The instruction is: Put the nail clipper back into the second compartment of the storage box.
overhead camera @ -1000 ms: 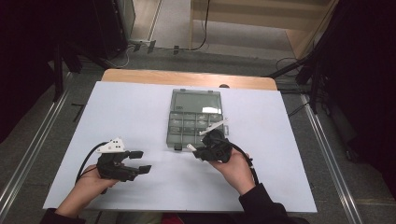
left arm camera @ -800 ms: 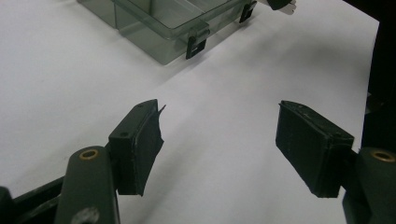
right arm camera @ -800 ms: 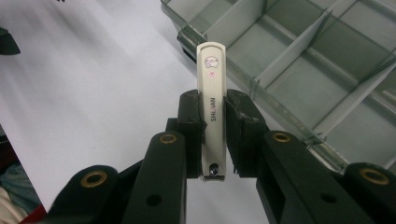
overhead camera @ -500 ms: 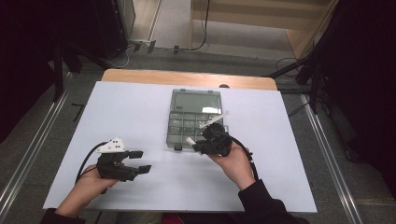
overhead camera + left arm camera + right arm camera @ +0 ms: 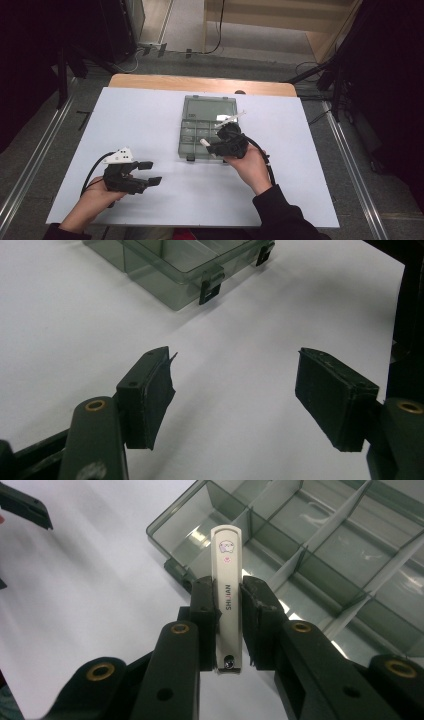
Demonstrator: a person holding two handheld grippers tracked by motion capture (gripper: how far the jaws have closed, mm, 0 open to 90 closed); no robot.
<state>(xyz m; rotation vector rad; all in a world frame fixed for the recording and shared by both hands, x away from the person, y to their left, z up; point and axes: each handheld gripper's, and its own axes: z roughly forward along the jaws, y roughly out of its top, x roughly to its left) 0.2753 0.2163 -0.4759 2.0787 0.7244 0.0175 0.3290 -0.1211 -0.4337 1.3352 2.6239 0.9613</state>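
Nail clipper (image 5: 227, 580) clamped btwn right tool (image 5: 229, 625) pads.

Nail clipper (image 5: 227, 582): white, slim, small pink print near its far end, lettering along its body. Stands lengthwise at frame centre in the right gripper view. Organiser box (image 5: 320, 555): smoky clear plastic, open, divided compartments, upper right of frame, beneath the clipper's tip.

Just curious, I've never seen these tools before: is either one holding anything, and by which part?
The right gripper holds a nail clipper, fingers clamped on its long sides, near the rivet end. The left gripper holds nothing.
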